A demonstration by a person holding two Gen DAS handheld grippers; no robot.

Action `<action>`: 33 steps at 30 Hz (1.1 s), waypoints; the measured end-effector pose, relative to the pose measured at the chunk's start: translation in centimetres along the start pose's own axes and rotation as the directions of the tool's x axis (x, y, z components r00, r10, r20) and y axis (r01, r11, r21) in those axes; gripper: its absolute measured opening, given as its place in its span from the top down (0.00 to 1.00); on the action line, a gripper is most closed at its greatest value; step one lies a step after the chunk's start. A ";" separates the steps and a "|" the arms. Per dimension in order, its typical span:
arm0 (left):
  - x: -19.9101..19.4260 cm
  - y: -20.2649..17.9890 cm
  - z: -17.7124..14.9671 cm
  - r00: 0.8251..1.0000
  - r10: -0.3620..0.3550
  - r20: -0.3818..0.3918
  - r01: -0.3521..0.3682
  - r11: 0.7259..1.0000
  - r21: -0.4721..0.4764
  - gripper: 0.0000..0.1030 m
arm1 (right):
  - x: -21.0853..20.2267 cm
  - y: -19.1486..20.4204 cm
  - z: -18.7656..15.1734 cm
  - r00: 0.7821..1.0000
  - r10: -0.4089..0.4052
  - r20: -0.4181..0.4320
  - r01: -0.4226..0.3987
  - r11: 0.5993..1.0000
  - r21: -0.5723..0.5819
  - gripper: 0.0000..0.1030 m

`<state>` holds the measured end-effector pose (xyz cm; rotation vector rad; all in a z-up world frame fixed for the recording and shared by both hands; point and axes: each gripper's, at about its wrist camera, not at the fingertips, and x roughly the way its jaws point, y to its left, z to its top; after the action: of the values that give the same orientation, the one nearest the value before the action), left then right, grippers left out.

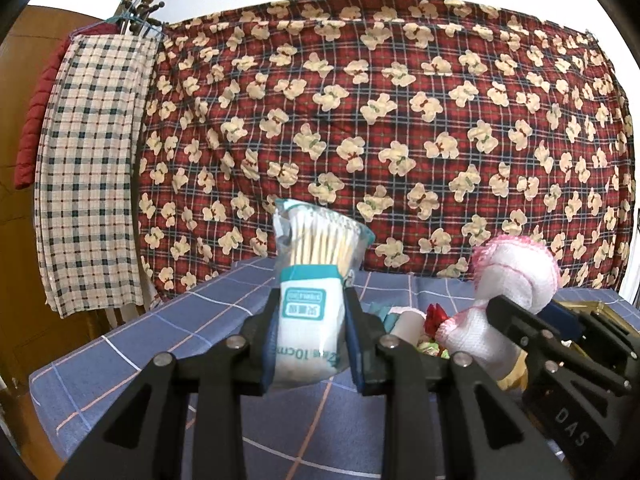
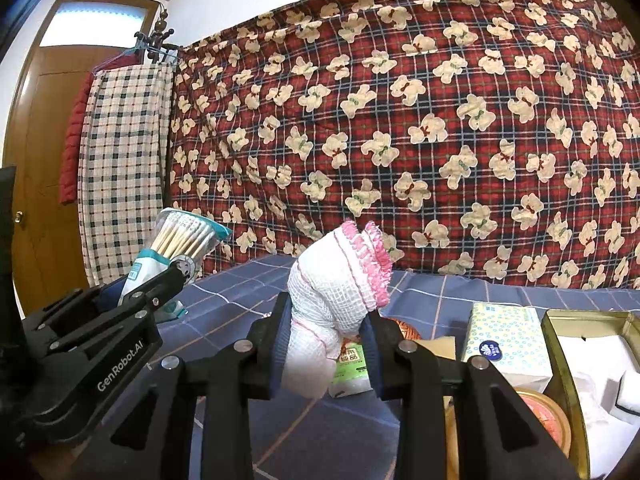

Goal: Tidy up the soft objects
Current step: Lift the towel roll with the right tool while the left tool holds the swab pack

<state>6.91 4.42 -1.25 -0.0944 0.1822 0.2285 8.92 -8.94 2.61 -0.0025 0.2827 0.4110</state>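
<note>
The pink-trimmed white cloth (image 2: 340,284) stands pinched between the right gripper (image 2: 326,350) pads, the cotton swab pack (image 1: 310,300) likewise in the left gripper (image 1: 310,344), so each wants lowering gently into the gold tin (image 2: 560,354) just right.
</note>
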 end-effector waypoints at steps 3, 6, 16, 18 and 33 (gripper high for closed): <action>-0.2 0.0 0.0 1.000 0.002 0.011 -0.002 1.000 0.006 0.74 | -0.1 -0.2 0.0 1.000 -0.002 0.003 0.002 1.000 0.005 0.65; -0.3 0.0 0.0 1.000 0.003 0.012 -0.003 1.000 0.001 0.74 | -0.2 -0.2 0.0 1.000 -0.004 0.003 0.004 1.000 0.010 0.65; -0.3 -0.1 0.0 1.000 -0.017 0.014 0.017 1.000 -0.001 0.74 | -0.2 -0.5 -0.1 1.000 -0.004 -0.012 0.004 1.000 0.028 0.65; -0.1 -0.4 0.0 1.000 -0.024 0.003 0.024 1.000 -0.001 0.74 | 0.0 -0.8 0.0 1.000 -0.004 -0.024 0.005 0.999 0.033 0.65; 1.4 -3.0 0.0 0.996 -0.070 -0.049 0.071 0.997 0.005 0.74 | 1.2 -3.2 -0.1 0.998 -0.032 -0.059 0.035 0.998 0.049 0.65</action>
<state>8.99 1.81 -1.30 -0.0994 0.2280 0.1554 11.26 -11.39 2.04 0.0295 0.3500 0.3713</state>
